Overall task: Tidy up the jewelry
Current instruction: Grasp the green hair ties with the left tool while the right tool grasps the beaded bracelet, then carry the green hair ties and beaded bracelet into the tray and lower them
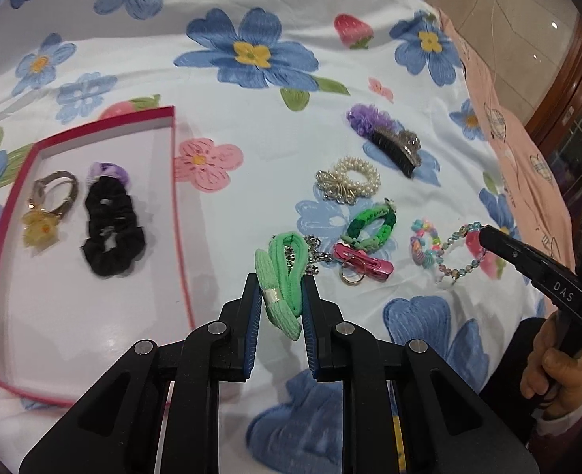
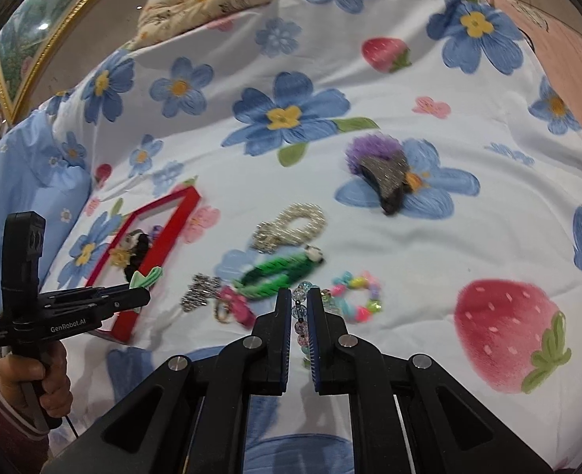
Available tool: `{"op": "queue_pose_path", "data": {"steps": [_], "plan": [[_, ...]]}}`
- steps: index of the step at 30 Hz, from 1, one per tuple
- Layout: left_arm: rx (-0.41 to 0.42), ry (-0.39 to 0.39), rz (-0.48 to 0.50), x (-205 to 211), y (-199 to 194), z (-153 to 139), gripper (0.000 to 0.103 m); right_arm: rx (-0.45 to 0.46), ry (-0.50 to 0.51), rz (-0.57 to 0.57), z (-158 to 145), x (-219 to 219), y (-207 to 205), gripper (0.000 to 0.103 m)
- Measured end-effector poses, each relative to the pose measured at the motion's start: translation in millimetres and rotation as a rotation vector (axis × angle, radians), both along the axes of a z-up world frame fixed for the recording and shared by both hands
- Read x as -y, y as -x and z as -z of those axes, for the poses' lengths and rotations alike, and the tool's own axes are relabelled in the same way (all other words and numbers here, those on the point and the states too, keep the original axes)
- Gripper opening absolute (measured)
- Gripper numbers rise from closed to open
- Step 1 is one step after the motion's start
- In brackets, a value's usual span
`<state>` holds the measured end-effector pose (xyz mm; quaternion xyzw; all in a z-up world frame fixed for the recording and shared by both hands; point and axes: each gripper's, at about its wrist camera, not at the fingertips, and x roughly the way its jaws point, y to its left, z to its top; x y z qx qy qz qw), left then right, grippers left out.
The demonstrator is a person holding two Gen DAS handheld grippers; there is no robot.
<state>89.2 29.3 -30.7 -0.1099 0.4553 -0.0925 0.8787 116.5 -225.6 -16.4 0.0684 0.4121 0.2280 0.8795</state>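
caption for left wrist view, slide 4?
Left gripper shut on green hair tie beside red-rimmed tray holding black scrunchie.

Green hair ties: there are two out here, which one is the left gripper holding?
The light mint-green fabric tie, pinched between the left gripper fingers. The darker braided green tie lies loose on the bedspread beside the pink clip.

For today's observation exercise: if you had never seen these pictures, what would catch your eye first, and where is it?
The left hand-held gripper stands out, shut on a light green hair tie just right of the red-rimmed tray, which holds a black scrunchie. The right hand-held gripper pinches a clear beaded bracelet. Around them, hair accessories lie scattered on a bedspread printed with blue flowers and strawberries.
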Motion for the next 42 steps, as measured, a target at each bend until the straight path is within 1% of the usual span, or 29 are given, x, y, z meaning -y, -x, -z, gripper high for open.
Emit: {"op": "queue_pose_path", "data": {"steps": [8, 18, 28, 35, 42], "plan": [[0.041, 0.02, -0.062, -28.0, 23.0, -15.8, 0.018, 0.025, -0.026, -0.054, -16.1, -22.0, 6.0, 0.008], [0.053, 0.034, -0.145, -67.3, 42.0, -18.7, 0.018, 0.033, -0.044, -0.166, -26.1, -73.8, 12.6, 0.008], [0.055, 0.03, -0.222, -106.0, 55.1, -17.8, 0.018, 0.034, -0.059, -0.275, -29.8, -128.8, 12.4, 0.008], [0.043, 0.033, -0.276, -132.3, 62.0, -12.8, 0.018, 0.021, -0.09, -0.334, -29.5, -161.6, 9.4, 0.008], [0.027, 0.032, -0.319, -158.5, 60.3, -4.4, 0.018, 0.027, -0.118, -0.402, -35.4, -205.6, 6.3, 0.008]]}}
